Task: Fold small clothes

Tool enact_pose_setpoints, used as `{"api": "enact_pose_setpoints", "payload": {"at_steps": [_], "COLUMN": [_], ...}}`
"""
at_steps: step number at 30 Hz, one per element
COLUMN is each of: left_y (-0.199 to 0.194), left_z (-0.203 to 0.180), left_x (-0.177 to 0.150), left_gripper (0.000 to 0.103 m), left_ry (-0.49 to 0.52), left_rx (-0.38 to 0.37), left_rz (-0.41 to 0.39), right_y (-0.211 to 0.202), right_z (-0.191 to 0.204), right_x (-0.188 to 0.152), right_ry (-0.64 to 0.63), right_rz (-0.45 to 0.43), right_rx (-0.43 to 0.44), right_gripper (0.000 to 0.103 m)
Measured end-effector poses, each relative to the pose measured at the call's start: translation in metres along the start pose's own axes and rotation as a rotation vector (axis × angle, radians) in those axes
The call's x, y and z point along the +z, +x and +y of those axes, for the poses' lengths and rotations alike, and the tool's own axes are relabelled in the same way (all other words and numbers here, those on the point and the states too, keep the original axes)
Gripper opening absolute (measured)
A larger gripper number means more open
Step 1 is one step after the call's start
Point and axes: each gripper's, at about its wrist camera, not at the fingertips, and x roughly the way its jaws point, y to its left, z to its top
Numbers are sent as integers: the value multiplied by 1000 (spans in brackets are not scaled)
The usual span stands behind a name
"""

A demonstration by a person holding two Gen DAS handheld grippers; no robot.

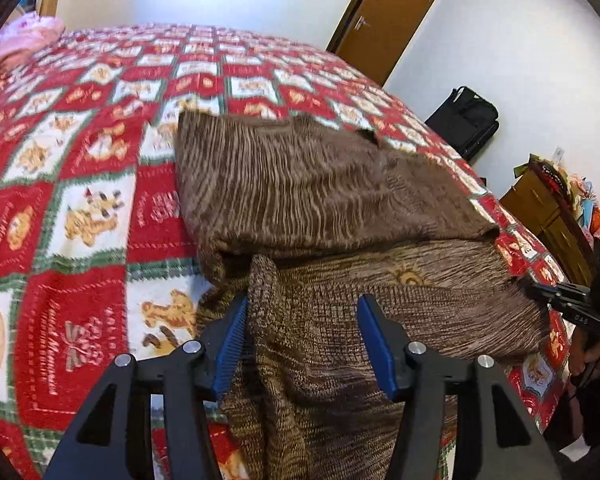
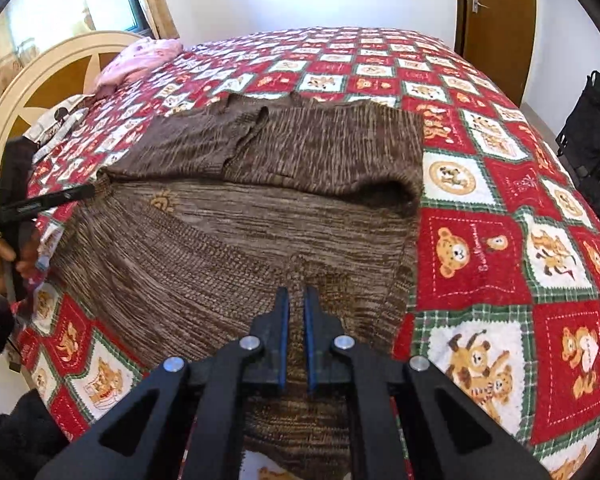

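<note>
A brown knitted sweater (image 1: pixel 300 184) lies spread on the red patchwork bedspread (image 1: pixel 80 160), its far part folded over the body. My left gripper (image 1: pixel 302 308) is open, its blue pads either side of a raised ridge of the sweater's near edge, without pinching it. In the right wrist view the sweater (image 2: pixel 260 208) fills the middle of the bed. My right gripper (image 2: pixel 296 300) is shut on a pinched fold of the sweater's near edge. The left gripper shows at the left of that view (image 2: pixel 40 204), and the right one shows at the right edge of the left wrist view (image 1: pixel 564 300).
A pink garment (image 2: pixel 140 60) lies by the cream headboard (image 2: pixel 28 92). A brown door (image 2: pixel 496 20) stands beyond the bed. Black bags (image 2: pixel 592 120) sit on the floor at the right. A wooden cabinet (image 1: pixel 548 216) with clutter stands beside the bed.
</note>
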Motion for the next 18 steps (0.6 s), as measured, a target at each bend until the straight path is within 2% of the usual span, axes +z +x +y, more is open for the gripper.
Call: {"api": "enact_pose_setpoints", "payload": {"at_steps": [1, 2, 3, 4, 11, 18], "left_y": [2, 2, 1, 0, -41, -82], "left_z": [1, 1, 0, 1, -8, -11], "left_x": [-1, -3, -5, -6, 0, 36], "left_gripper": [55, 49, 22, 8, 7, 7], "left_ry": [-6, -8, -2, -4, -15, -71], "left_rx": [1, -1, 0, 1, -88, -108], "left_rz": [5, 3, 2, 2, -116, -270], "right_y": [-1, -2, -3, -4, -21, -45], "right_z": [-1, -1, -1, -1, 16, 21], "right_x": [2, 4, 6, 9, 35, 82], "right_ry": [5, 9, 14, 19, -24, -59], "right_rz": [-7, -13, -20, -26, -72, -174], "right_rx": [-3, -7, -11, -11, 17, 9], "right_gripper": [10, 10, 10, 10, 9, 9]}}
